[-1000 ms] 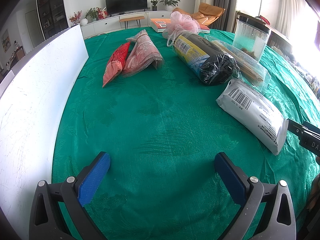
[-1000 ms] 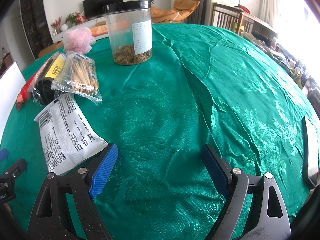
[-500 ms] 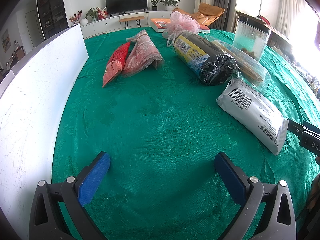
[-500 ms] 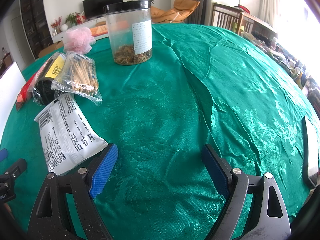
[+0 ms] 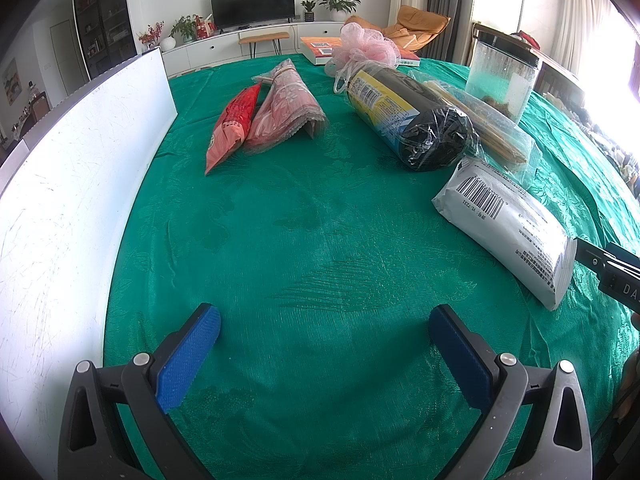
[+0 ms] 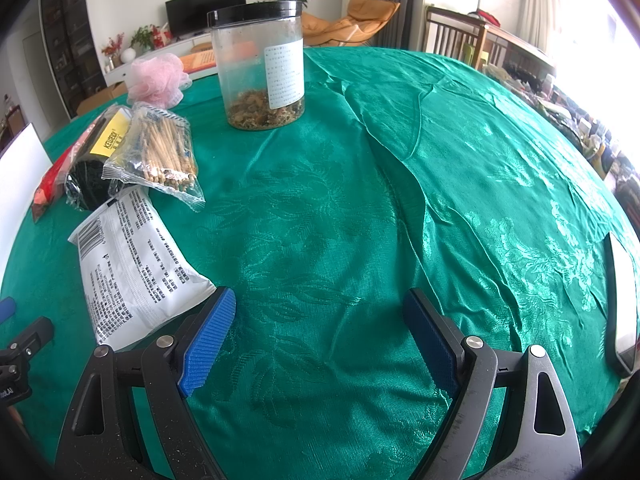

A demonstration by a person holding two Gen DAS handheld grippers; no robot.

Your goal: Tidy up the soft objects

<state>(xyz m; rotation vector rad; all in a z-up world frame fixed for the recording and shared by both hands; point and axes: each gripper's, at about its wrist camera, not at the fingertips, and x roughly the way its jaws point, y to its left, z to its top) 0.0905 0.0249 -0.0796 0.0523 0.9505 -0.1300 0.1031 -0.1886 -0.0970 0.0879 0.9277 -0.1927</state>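
Observation:
Several soft packs lie on the green tablecloth. At the far left are a red bag and a pink folded pack. A black roll with a yellow label lies right of them, with a pink mesh puff behind it and a bag of wooden sticks beside it. A white printed pouch lies nearest. My left gripper is open over bare cloth. My right gripper is open, with its left finger beside the pouch's corner.
A white board stands along the table's left edge. A clear jar with a black lid stands at the back. A book lies far back. A flat white-edged object rests at the right edge. Folds run through the cloth on the right.

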